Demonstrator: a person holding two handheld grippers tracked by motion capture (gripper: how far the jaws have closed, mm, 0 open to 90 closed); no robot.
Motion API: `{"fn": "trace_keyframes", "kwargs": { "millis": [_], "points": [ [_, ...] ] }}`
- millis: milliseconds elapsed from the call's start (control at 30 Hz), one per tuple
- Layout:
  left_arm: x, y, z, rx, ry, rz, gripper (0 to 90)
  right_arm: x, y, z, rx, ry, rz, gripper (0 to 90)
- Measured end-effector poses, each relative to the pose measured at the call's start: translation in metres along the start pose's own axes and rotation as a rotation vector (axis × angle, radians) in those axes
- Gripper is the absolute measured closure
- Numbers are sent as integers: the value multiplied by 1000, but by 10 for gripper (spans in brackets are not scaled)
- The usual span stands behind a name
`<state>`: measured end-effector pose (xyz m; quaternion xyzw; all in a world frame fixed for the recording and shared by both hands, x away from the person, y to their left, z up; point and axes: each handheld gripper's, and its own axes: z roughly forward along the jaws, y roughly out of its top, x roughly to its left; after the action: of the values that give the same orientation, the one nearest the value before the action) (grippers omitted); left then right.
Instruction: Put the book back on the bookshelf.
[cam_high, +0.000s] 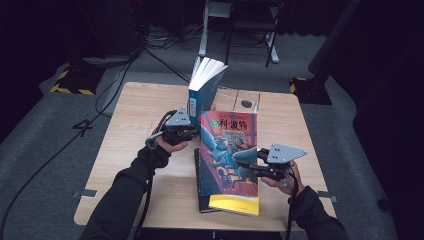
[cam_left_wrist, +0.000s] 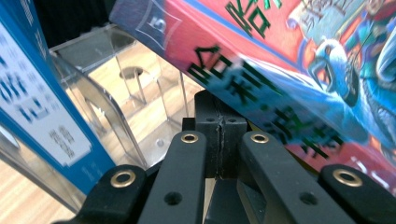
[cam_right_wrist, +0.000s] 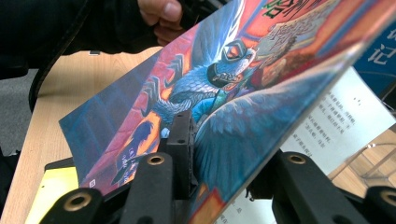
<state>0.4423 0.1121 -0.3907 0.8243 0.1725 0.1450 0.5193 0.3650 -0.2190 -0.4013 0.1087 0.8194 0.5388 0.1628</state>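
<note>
A colourful paperback (cam_high: 229, 160) with a winged creature on its cover is held tilted up off the wooden table (cam_high: 135, 115). My right gripper (cam_high: 247, 166) is shut on its right edge; in the right gripper view the book (cam_right_wrist: 210, 93) runs between the jaws of the gripper (cam_right_wrist: 219, 158). My left gripper (cam_high: 192, 131) sits at the book's upper left, by the spine. In the left gripper view its pads (cam_left_wrist: 219, 135) meet with nothing between them, and the book's spine (cam_left_wrist: 280, 70) passes just above them.
A blue book (cam_high: 202, 90) stands upright with fanned pages in a clear plastic stand (cam_high: 240, 100) at the table's back edge, close to my left gripper. A dark book (cam_high: 198, 195) lies flat under the lifted one. Chair legs and cables are on the floor beyond.
</note>
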Motion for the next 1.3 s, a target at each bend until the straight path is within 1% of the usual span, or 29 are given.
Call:
{"fn": "trace_keyframes", "kwargs": {
  "millis": [67,100,167,200,267,367,433,500,633,733,800,833,900,933,967,1033,1067,1133,1167,1200,1233,1300],
  "points": [
    [-3,3,-1,-3,-8,17,897,0,3,-1,7,-1,-16,656],
    [-7,5,0,2,-6,34,897,-1,5,-1,-4,-12,-18,652],
    [-10,7,1,-3,-9,45,898,-2,10,-3,-19,-18,-9,663],
    [-11,8,0,-14,-10,42,898,-3,12,-4,-16,-27,-11,670],
    [-11,9,-1,-27,-13,26,898,-4,14,-5,-11,-24,-15,695],
    [-12,11,-3,-29,-5,35,899,-3,16,-5,6,-33,-32,718],
    [-13,16,-7,-52,-10,37,899,-2,18,-4,8,-37,-38,737],
    [-13,21,-11,-68,-9,40,899,-2,20,-3,-8,-37,-39,759],
    [-12,33,-20,-100,6,54,899,-1,27,-4,-34,-80,-59,793],
    [-12,41,-26,-105,17,67,899,-2,32,-3,-47,-121,-77,814],
    [-13,44,-29,-113,22,74,899,-2,33,-3,-50,-128,-76,819],
    [-14,46,-31,-116,27,84,899,-2,34,-3,-56,-135,-74,824],
    [-18,48,-34,-128,25,84,899,-2,33,-3,-65,-137,-74,827],
    [-20,48,-34,-133,25,88,899,-2,33,-4,-65,-137,-84,827],
    [-22,49,-35,-139,27,94,899,-1,33,-5,-68,-135,-85,827],
    [-30,50,-38,-147,37,104,899,3,34,-8,-68,-134,-105,827],
    [-33,51,-39,-149,37,116,899,4,34,-9,-68,-133,-109,826],
    [-39,53,-41,-153,37,127,899,7,33,-12,-75,-127,-110,825],
    [-39,53,-41,-153,37,127,899,9,32,-14,-75,-126,-115,823],
    [-42,53,-42,-157,34,130,899,9,32,-14,-75,-126,-115,823],
    [-46,54,-43,-163,33,137,899,13,32,-18,-72,-130,-131,820],
    [-54,55,-44,-175,21,139,898,16,31,-22,-72,-131,-132,804]
  ]
}}
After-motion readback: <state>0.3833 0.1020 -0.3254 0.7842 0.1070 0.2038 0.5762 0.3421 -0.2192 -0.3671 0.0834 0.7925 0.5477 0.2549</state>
